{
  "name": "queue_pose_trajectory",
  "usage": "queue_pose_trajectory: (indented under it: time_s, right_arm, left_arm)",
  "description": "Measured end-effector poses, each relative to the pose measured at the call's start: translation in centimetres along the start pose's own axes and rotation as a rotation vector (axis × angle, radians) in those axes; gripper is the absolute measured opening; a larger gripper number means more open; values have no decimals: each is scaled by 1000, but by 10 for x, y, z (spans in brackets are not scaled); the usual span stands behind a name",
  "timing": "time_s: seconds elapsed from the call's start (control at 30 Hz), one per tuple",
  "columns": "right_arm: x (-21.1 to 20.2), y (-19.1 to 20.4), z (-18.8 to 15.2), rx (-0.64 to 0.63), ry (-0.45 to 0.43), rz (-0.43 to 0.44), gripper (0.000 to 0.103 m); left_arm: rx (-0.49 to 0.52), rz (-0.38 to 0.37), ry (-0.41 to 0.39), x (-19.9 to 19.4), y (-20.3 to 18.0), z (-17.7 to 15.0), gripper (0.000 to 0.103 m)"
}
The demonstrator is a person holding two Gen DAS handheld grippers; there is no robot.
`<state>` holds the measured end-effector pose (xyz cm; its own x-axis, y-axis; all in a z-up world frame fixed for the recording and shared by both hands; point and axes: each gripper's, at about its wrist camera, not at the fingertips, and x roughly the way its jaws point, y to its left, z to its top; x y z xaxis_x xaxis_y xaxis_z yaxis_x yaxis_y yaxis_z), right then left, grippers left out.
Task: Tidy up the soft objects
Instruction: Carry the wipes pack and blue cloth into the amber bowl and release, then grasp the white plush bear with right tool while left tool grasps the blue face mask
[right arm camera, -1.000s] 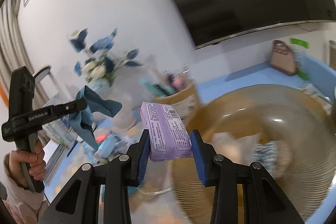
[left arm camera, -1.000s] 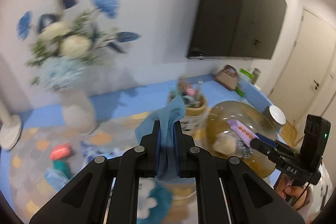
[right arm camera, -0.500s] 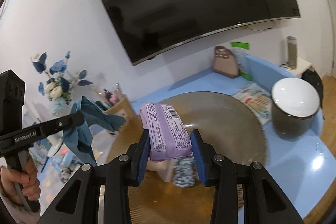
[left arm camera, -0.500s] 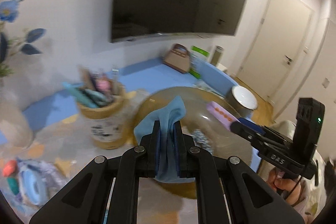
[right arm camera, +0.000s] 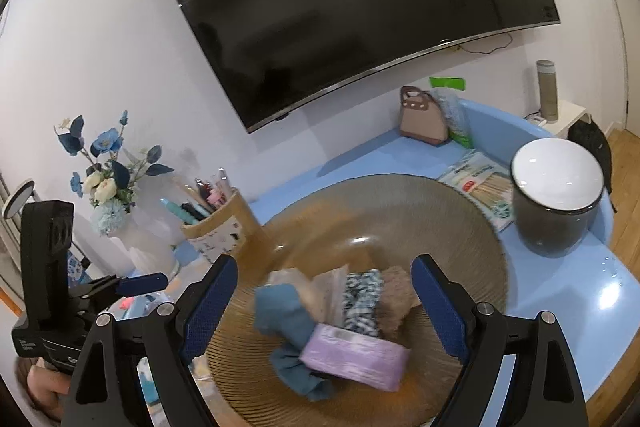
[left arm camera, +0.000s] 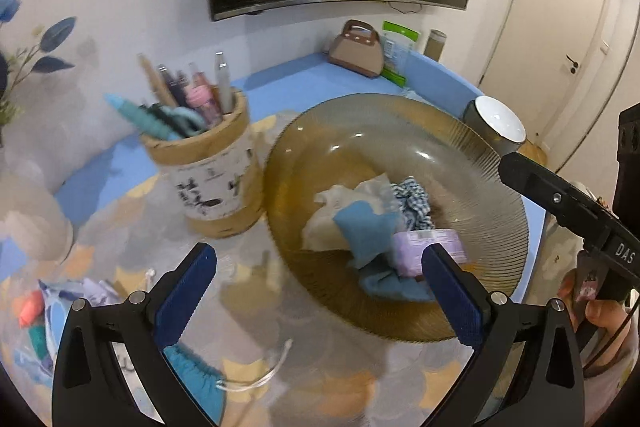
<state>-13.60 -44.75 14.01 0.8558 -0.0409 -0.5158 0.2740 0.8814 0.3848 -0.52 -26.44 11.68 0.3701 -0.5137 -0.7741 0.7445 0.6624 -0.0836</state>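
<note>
Opening: left gripper (left arm camera: 320, 291) jaws parting, nothing between them
Right gripper (right arm camera: 324, 301): jaws parting, nothing gripped
Blue cloth (left arm camera: 366, 233): in amber bowl (left arm camera: 492, 179), frame centre
Purple packet (right arm camera: 354, 355): lying beside the cloth

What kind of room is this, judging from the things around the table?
Probably a living room in a home. A big dark television hangs on the wall, a vase of flowers and a handbag stand on the blue table, and a room door is nearby.

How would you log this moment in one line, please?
left tongs: opening, empty | right tongs: opening, empty | blue cloth, purple pack: in bowl
</note>
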Motion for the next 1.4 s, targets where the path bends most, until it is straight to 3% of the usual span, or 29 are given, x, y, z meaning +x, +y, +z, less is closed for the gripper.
queue_pose_trajectory:
  time_s: [0.23, 0.47, 0.87, 1.03, 1.13, 1.23, 1.4]
  right_arm:
    - [11, 47, 0, -77, 28, 45, 88]
    - [30, 107, -12, -157, 63, 131, 88]
    - [75, 197, -67, -298, 228, 258, 88]
    - [99, 227, -100, -400, 319, 291, 88]
    - [114, 243, -121, -488, 385, 301, 88]
    - [129, 253, -140, -567, 450, 278, 88]
    - [149, 263, -156, -671, 481, 233, 88]
  left_arm:
    - [-54, 32, -37, -25, 33, -10, 102]
    - [-173, 124, -80, -61, 99, -33, 102]
    - [-432, 312, -90, -111, 231, -118, 102]
    - [-510, 362, -60, -110, 263, -158, 102]
    - [-522, 350, -30, -102, 273, -176, 102]
    - [-534, 356, -1, -93, 280, -190, 102]
    - [-530, 355, 57, -70, 290, -201, 102]
